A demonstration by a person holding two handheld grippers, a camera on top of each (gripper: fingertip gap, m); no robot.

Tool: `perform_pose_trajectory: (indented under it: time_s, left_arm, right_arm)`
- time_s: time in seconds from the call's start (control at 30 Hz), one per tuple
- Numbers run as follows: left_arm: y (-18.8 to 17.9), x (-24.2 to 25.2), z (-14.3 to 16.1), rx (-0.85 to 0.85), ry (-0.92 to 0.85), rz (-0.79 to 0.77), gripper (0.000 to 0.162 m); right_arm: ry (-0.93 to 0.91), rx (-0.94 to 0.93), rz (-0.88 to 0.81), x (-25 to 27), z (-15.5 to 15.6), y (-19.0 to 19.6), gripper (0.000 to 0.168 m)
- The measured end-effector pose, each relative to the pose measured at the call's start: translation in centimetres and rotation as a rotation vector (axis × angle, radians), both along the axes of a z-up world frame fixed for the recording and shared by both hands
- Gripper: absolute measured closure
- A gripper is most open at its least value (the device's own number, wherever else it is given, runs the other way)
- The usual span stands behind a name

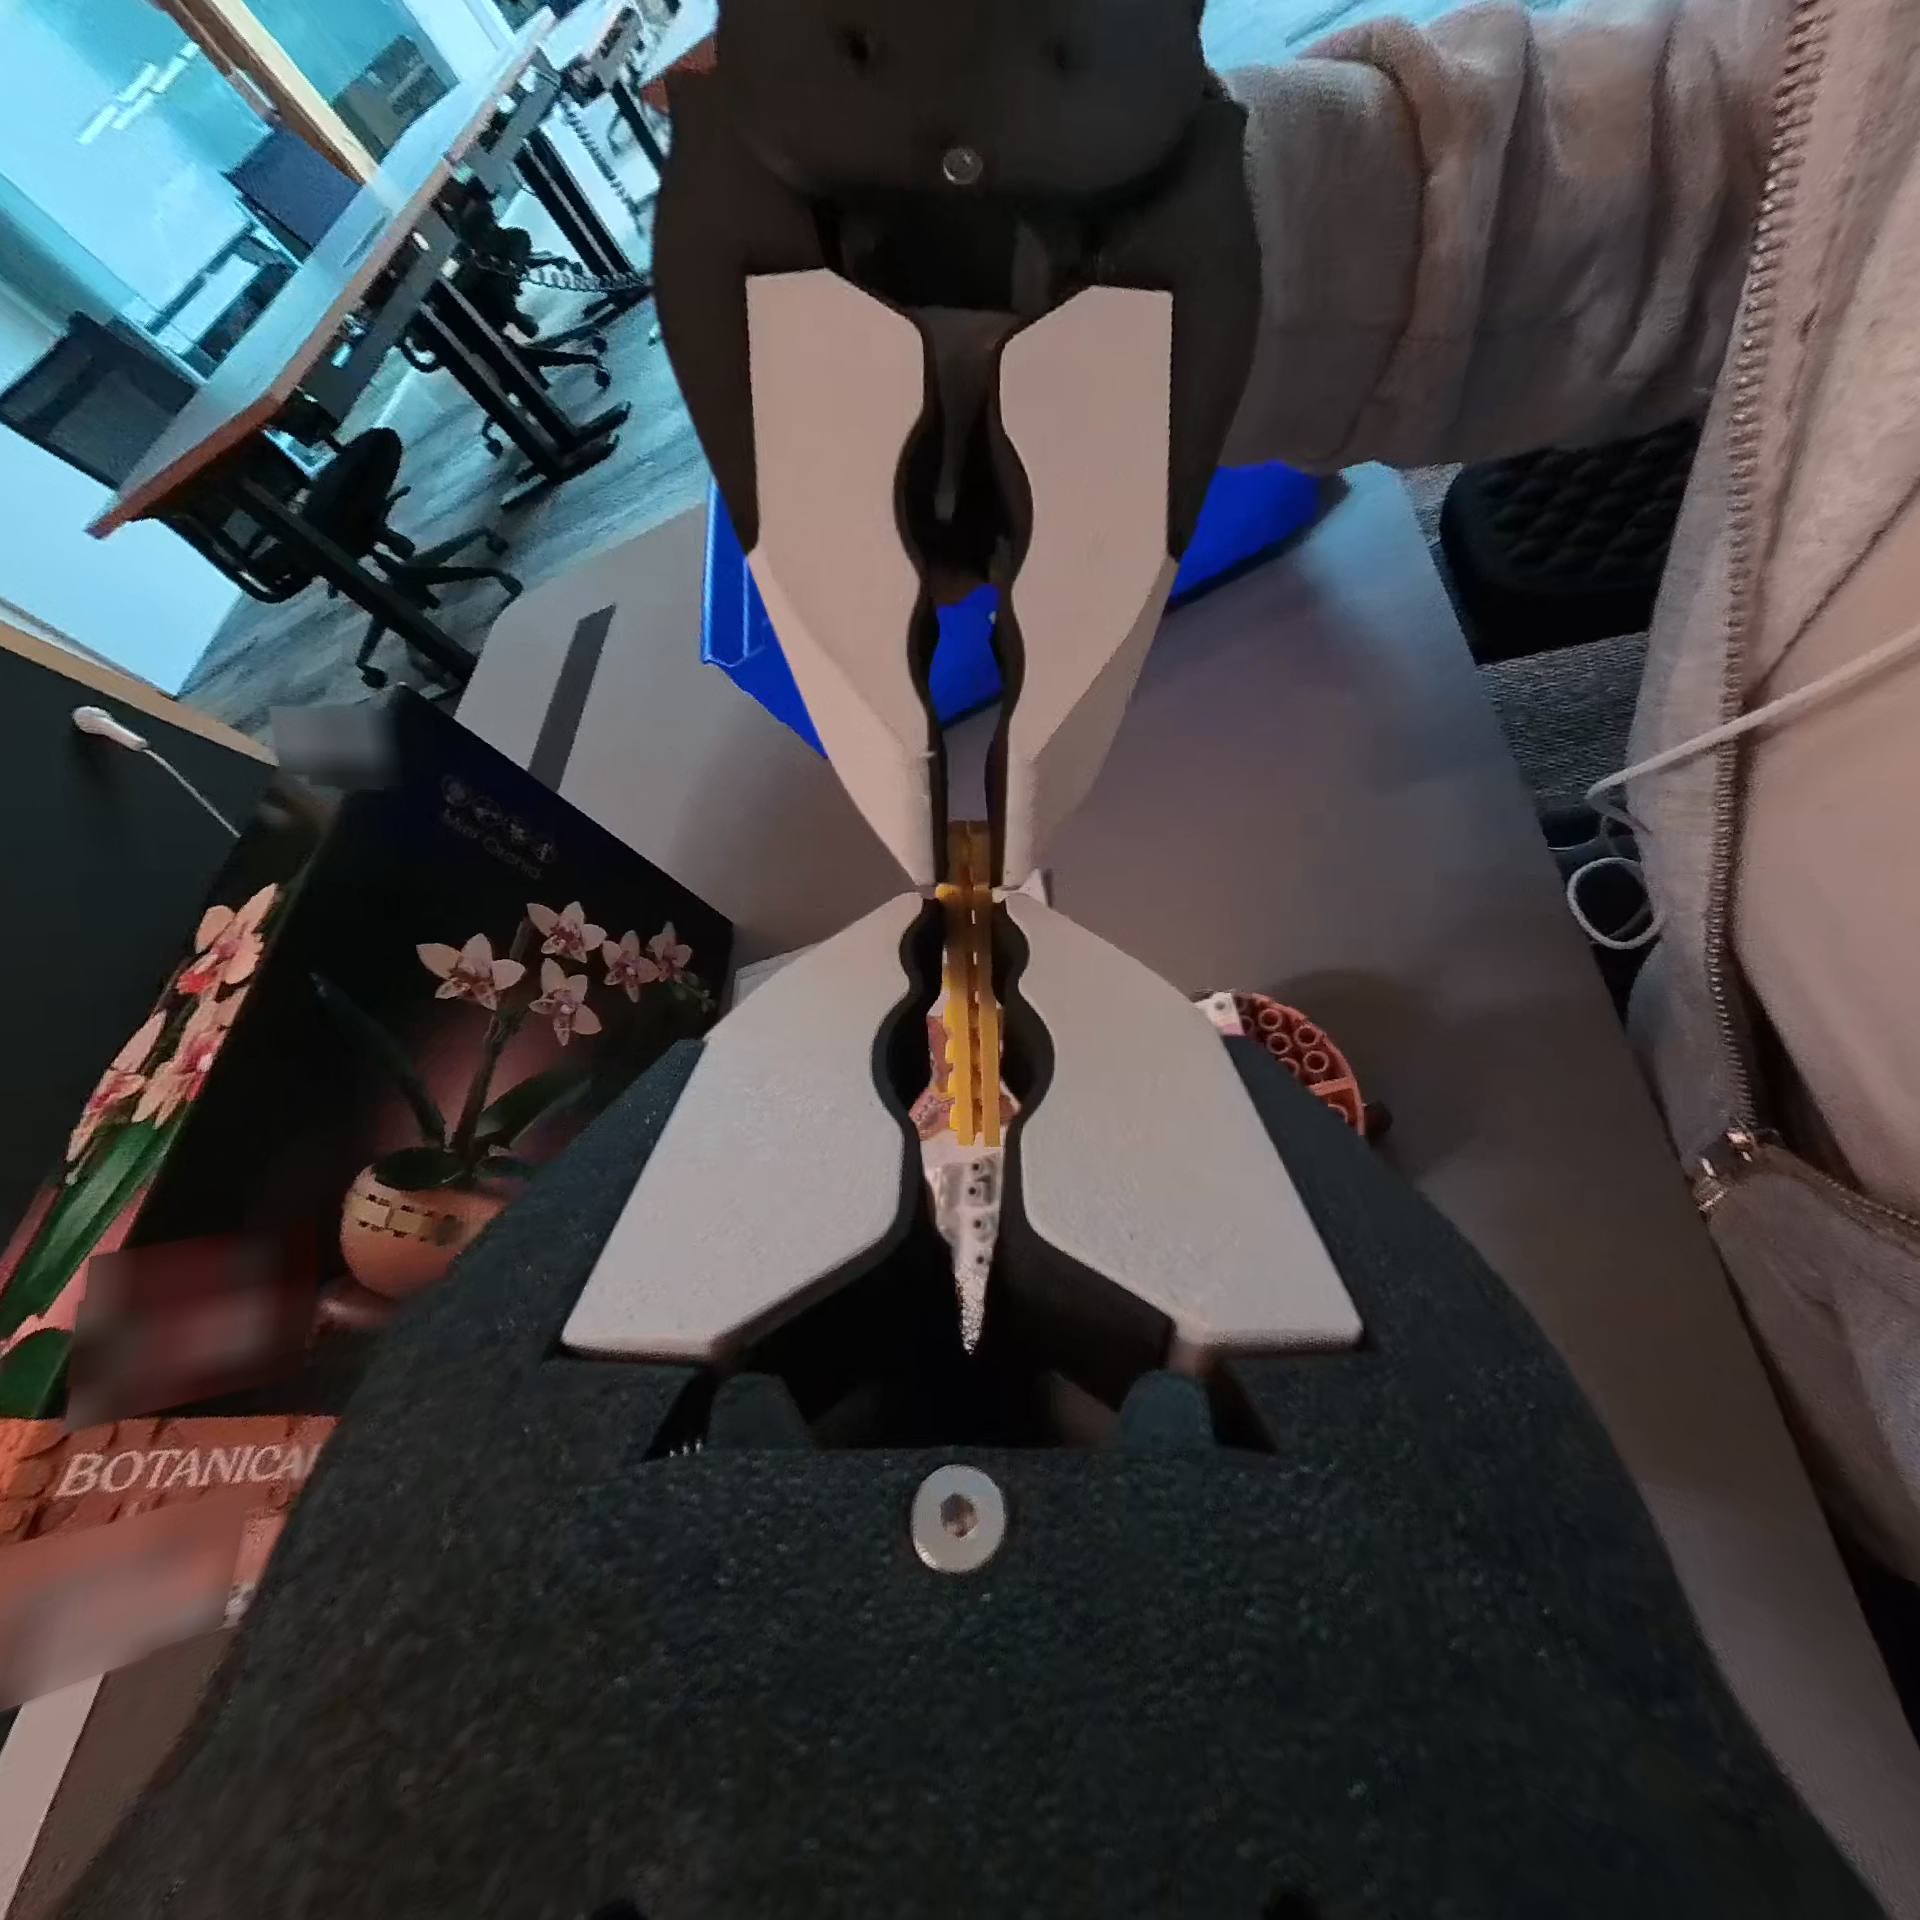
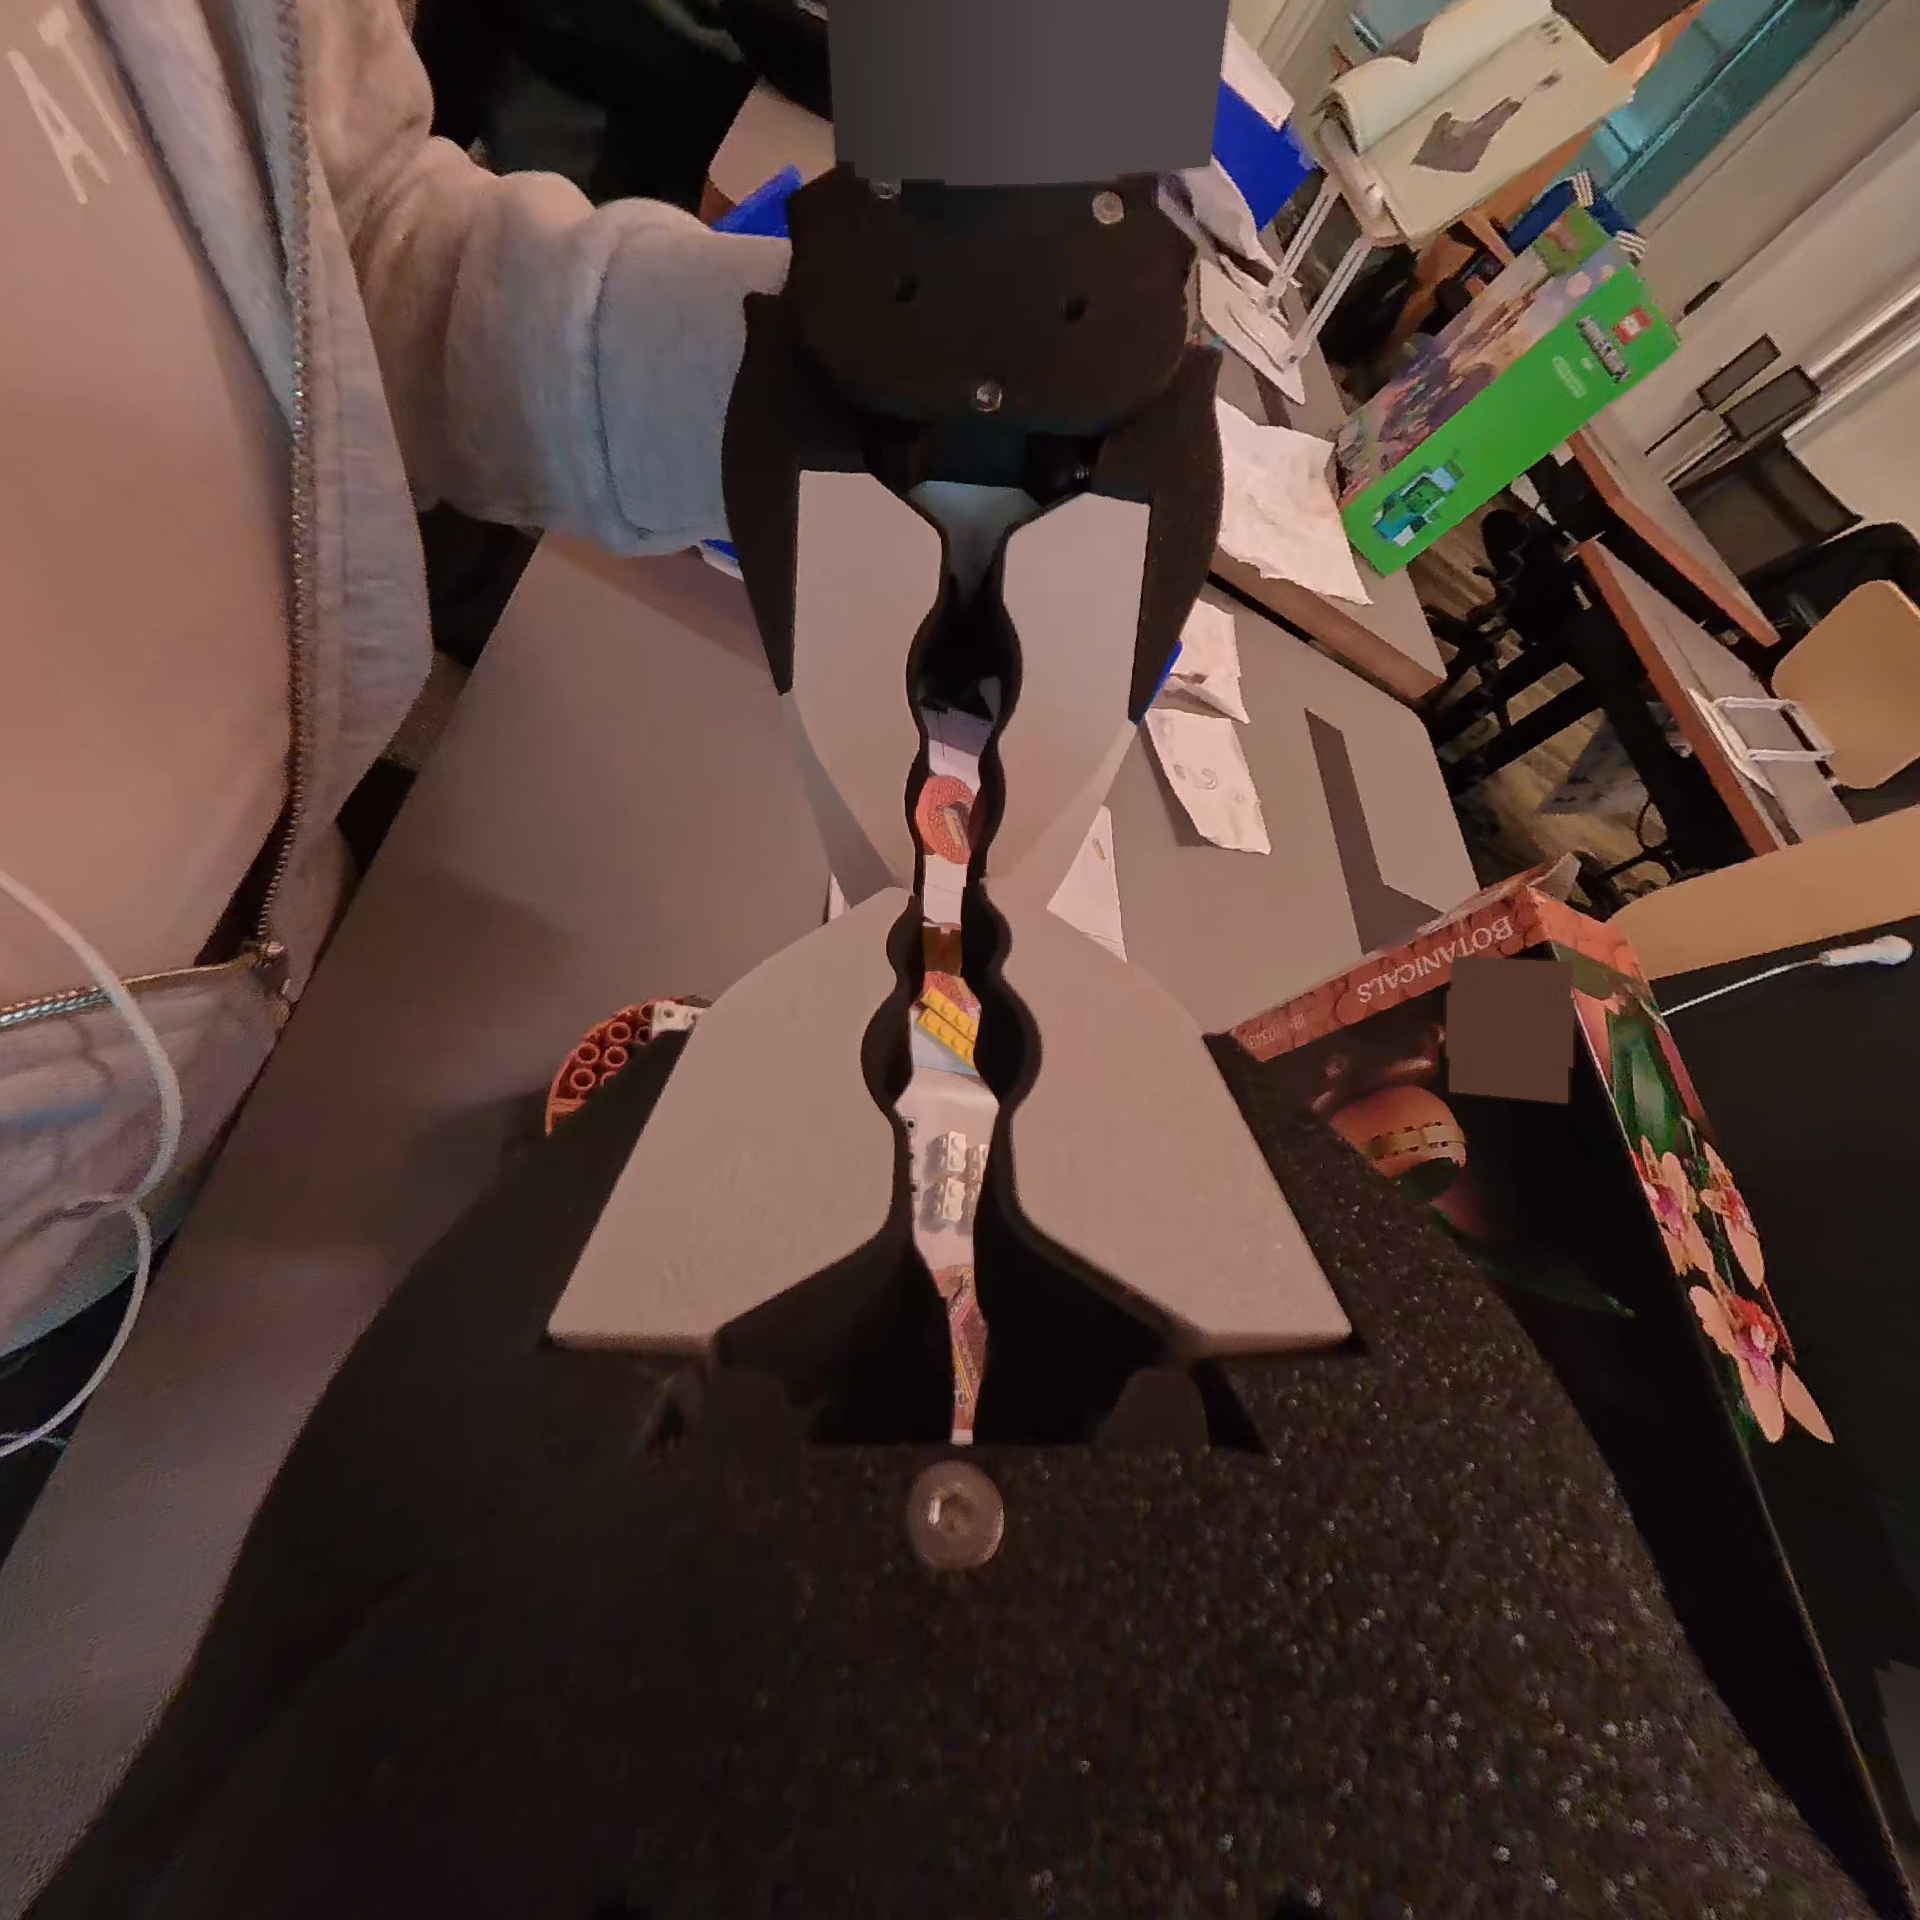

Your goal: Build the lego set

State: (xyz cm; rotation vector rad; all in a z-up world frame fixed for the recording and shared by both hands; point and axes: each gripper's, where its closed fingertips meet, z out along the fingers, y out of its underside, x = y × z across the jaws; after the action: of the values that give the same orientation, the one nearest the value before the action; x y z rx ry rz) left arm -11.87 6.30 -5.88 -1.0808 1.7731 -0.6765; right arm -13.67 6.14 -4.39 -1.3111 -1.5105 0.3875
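I have the yellow plate (image 1: 975,1023) pinched edge-on between my left gripper (image 1: 966,896), held above the table (image 1: 1351,831). My right gripper (image 2: 940,894) meets it tip to tip, narrowed; I can't tell if it grips anything. Pressing off-axis could twist the plate loose.

Both claws hide most of the yellow brick (image 1: 975,1023) and the round terracotta piece (image 2: 608,1051).
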Motion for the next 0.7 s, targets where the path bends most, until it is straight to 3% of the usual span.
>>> perform_pose_trajectory:
  time_s: [0.3,0.43,0.5,0.6,0.7]
  left_arm:
    - [0.0,0.5,1.2,-0.062,-0.096,0.018,0.154]
    - [1.8,-0.2,1.4,0.003,-0.186,0.104,0.138]
    - [1.8,-0.6,1.5,-0.016,-0.234,0.098,0.140]
    - [1.3,-1.0,2.3,-0.041,-0.317,0.066,0.147]
    - [0.7,-1.1,0.9,-0.062,-0.218,0.039,0.152]
  right_arm:
    - [0.279,-0.043,0.052,0.5,1.4,-0.2,0.164]
    - [0.458,-0.030,0.094,1.2,3.0,-0.7,0.165]
    - [0.532,-0.050,0.110,1.6,3.4,-0.7,0.165]
    - [0.573,-0.079,0.143,1.7,3.2,-1.1,0.165]
    - [0.505,-0.142,0.107,2.1,1.9,-0.4,0.164]
